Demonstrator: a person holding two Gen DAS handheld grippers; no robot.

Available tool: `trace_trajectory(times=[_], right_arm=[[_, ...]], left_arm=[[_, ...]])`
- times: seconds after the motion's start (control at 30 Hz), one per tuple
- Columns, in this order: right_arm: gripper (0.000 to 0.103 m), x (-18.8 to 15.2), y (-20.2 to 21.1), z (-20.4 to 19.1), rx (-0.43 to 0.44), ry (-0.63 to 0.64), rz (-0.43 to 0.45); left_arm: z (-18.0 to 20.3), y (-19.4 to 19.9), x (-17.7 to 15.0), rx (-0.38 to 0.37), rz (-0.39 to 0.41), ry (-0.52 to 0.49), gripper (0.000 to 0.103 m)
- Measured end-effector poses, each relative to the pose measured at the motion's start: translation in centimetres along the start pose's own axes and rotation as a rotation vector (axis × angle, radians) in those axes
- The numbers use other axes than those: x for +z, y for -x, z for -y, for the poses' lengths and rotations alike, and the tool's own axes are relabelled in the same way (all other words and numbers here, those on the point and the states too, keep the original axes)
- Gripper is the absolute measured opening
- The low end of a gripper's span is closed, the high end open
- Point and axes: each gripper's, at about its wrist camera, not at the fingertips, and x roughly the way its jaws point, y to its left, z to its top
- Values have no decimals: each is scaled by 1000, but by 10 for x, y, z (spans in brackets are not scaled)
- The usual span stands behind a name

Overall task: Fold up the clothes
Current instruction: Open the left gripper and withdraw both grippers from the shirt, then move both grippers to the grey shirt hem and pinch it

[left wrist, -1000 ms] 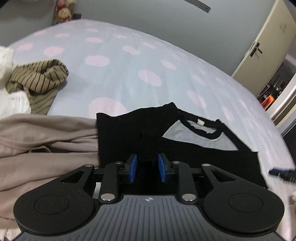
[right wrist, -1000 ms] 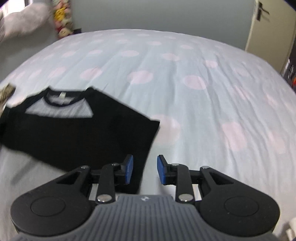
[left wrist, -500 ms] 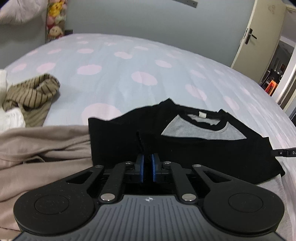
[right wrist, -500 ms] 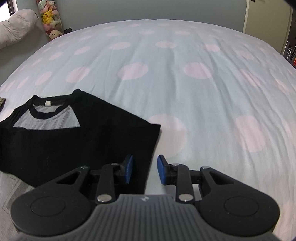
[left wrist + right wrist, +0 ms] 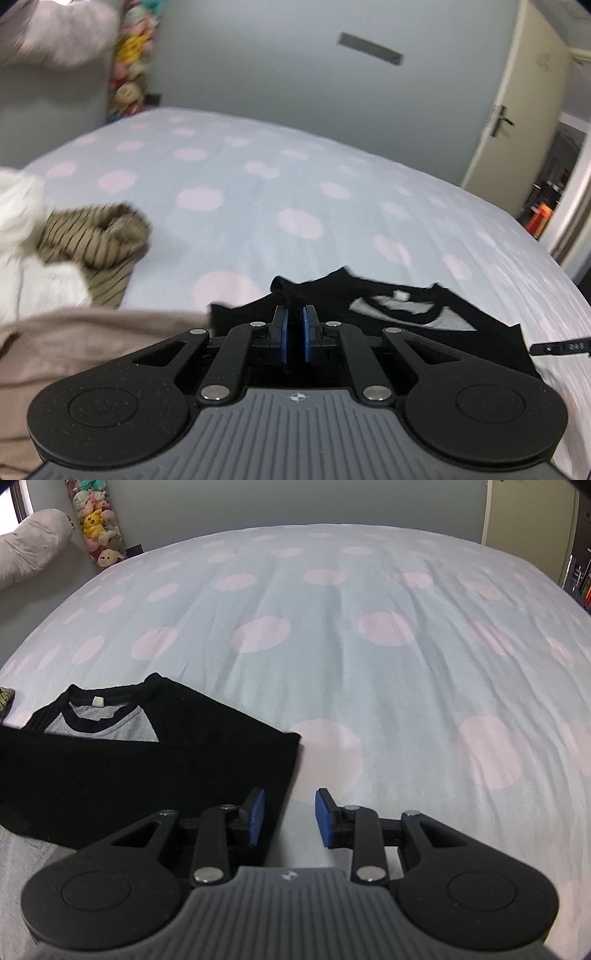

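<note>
Pinching a raised fold of the black shirt (image 5: 413, 343), the left gripper (image 5: 293, 322) has just closed on it; the right gripper (image 5: 289, 814) hangs half open, the shirt's side edge between its jaws

Dim, even indoor light; fisheye bending at edges; left wrist view smeared by motion blur

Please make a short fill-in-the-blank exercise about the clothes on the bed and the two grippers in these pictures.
1. The left gripper is shut on a fold of the ____ shirt.
2. The right gripper is ____, holding nothing.
3. The bedsheet is pale blue with ____ dots.
4. The crumpled brown garment has dark ____.

Missing words: black; open; pink; stripes
</note>
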Motion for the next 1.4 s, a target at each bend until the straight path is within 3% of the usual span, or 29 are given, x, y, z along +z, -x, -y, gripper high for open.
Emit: trace_trajectory(times=[0.2, 0.43, 0.67, 0.77, 0.87, 0.9, 1.0, 1.3, 1.4], right_arm=[[34, 5, -13, 1, 53, -71, -15], [33, 11, -16, -16, 41, -8, 6], [33, 8, -24, -13, 20, -2, -26], [33, 7, -16, -10, -35, 4, -28], [33, 2, 0, -4, -38, -2, -22], [33, -1, 6, -3, -34, 0, -19], [34, -16, 29, -4, -22, 19, -12], [35, -85, 100, -18, 119, 12, -120], [36, -110, 118, -24, 141, 24, -161]], left_arm=[[-8, -10, -9, 63, -49, 1, 6], [-16, -11, -12, 138, -71, 4, 6], [-19, -23, -23, 152, -111, -12, 9], [-20, -19, -21, 166, -121, -8, 20], [-22, -8, -19, 173, -129, 4, 38], [-22, -2, -19, 175, -127, 4, 44], [-23, 15, -21, 156, -151, 28, 44], [-11, 71, -63, 84, -333, 58, 44], [-9, 87, -84, 74, -432, 86, 44]])
